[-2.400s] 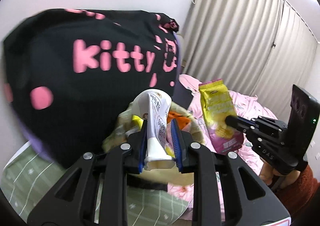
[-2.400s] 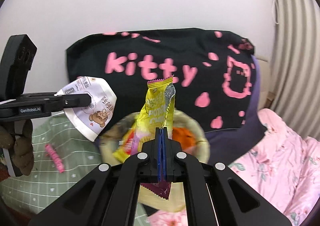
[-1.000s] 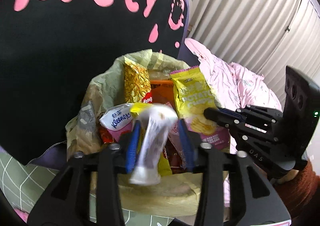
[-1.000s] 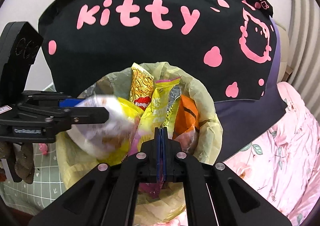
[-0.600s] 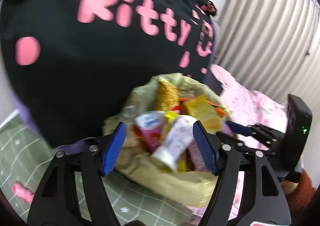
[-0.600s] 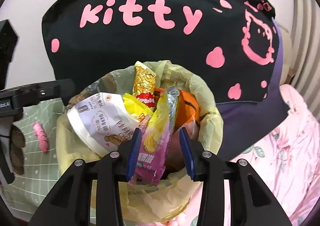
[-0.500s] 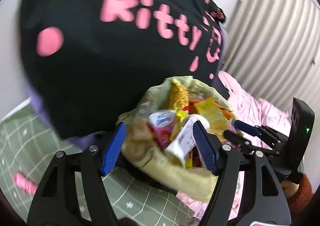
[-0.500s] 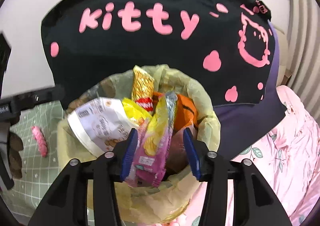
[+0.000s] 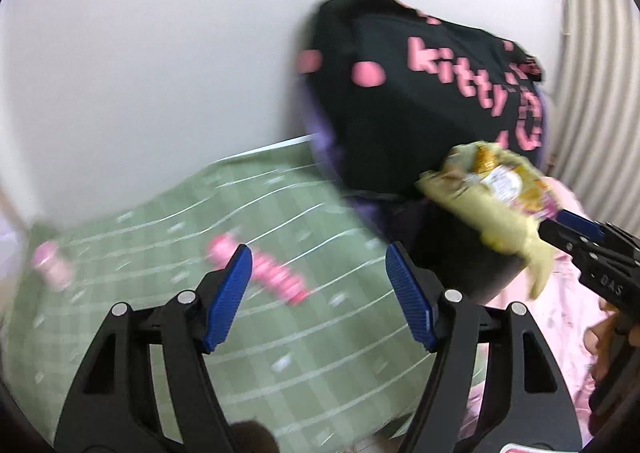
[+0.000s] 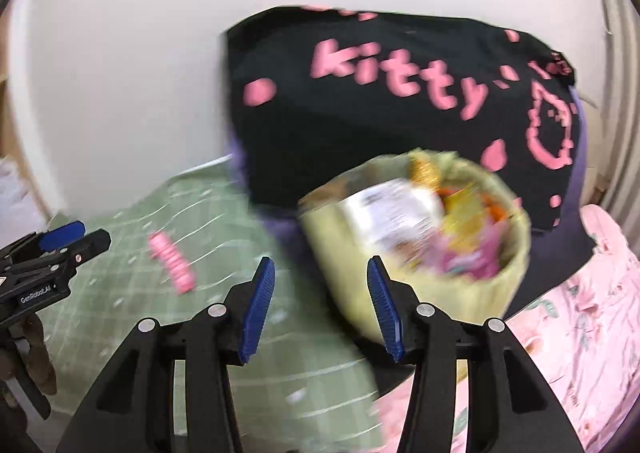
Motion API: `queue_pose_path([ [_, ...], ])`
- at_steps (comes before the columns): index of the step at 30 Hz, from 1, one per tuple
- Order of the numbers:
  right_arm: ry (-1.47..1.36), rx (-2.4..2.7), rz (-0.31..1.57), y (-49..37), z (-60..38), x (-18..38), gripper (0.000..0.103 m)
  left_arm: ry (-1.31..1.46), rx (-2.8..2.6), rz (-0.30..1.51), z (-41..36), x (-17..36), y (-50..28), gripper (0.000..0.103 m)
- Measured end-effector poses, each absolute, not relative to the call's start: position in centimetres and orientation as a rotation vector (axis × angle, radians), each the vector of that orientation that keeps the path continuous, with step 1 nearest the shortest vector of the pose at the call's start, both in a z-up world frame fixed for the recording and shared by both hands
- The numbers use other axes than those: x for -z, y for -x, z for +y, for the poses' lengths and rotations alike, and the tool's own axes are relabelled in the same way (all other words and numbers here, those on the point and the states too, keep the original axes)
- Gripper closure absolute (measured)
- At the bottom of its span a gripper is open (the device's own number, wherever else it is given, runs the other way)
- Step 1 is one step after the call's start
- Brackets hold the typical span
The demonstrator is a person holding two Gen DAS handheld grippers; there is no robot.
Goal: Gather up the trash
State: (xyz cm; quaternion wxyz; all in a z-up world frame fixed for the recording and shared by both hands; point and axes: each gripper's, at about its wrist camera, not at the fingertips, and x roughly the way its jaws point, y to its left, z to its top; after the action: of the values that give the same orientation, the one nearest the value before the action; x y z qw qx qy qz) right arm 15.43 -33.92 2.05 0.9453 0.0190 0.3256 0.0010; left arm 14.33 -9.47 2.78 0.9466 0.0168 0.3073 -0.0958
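Observation:
A bin lined with a yellow-green bag (image 10: 332, 249) stands on the bed, full of snack wrappers, with a white packet (image 10: 394, 213) on top. It also shows in the left wrist view (image 9: 480, 209). My left gripper (image 9: 319, 295) is open and empty, over the green checked sheet, just in front of a pink wrapper (image 9: 272, 273). That wrapper also shows in the right wrist view (image 10: 172, 257). My right gripper (image 10: 320, 303) is open and empty, just left of the bin. Both views are blurred.
A black "kitty" cushion (image 10: 400, 101) leans on the white wall behind the bin. A second pink item (image 9: 50, 267) lies at the far left of the green sheet (image 9: 200, 221). A pink floral blanket (image 10: 580, 313) lies right. Curtains (image 9: 596, 73) hang at the right.
Both grippers have opened and dropped their wrappers into the bin. Both have since swung left, away from the bin and toward the green sheet and the pink wrapper.

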Motion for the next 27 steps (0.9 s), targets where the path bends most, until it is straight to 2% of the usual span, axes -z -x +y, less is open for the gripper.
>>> queue_pose_path([
  [12, -0.026, -0.118, 0.648, -8.5, -23.0, -0.8, 0.058, -0.039, 0.048, 0.630, -1.8, -2.5, -5.7, 0.037],
  [27, -0.033, -0.094, 0.583, -5.7, -21.5, -3.0, 0.058, -0.002, 0.087, 0.580, -1.7, -4.3, -3.3, 0.037],
])
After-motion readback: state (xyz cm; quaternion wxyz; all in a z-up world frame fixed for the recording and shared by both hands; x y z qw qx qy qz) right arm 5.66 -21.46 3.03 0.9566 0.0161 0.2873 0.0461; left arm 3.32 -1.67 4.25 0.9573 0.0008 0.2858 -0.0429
